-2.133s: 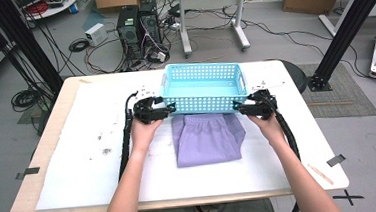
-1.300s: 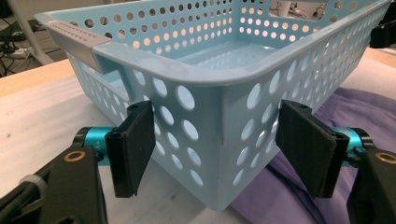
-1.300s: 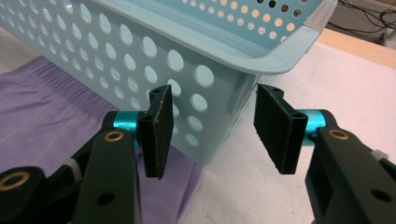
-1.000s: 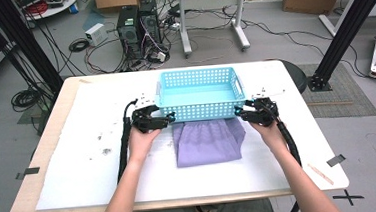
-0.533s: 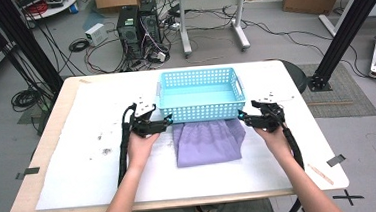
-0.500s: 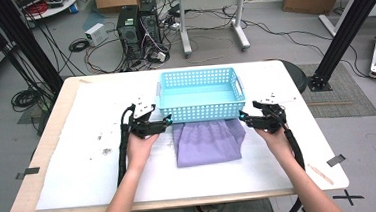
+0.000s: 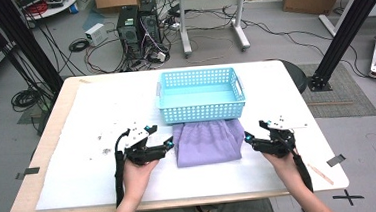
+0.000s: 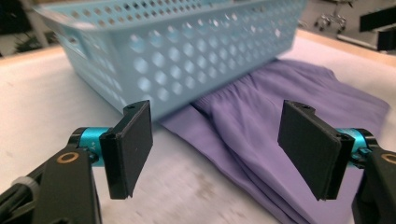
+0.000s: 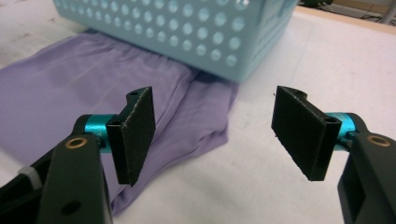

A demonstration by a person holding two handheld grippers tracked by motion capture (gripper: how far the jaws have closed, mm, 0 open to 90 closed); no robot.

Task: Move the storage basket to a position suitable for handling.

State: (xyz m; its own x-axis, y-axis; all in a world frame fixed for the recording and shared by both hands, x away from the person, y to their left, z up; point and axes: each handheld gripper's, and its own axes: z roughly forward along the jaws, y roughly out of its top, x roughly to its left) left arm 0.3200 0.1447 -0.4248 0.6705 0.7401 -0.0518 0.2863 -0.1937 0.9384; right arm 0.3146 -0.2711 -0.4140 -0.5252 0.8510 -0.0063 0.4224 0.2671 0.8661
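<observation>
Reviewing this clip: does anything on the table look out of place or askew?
Yes: the blue basket sits on the far edge of the purple cloth, pinning it to the table, as the left gripper view also shows. The left gripper and right gripper flank the cloth, both open and empty. Nothing looks spilled or damaged.

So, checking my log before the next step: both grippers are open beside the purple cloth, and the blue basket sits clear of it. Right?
Not quite. The blue basket sits on the purple cloth's far edge, as the left gripper view shows. The left gripper and right gripper are indeed open beside the cloth.
</observation>
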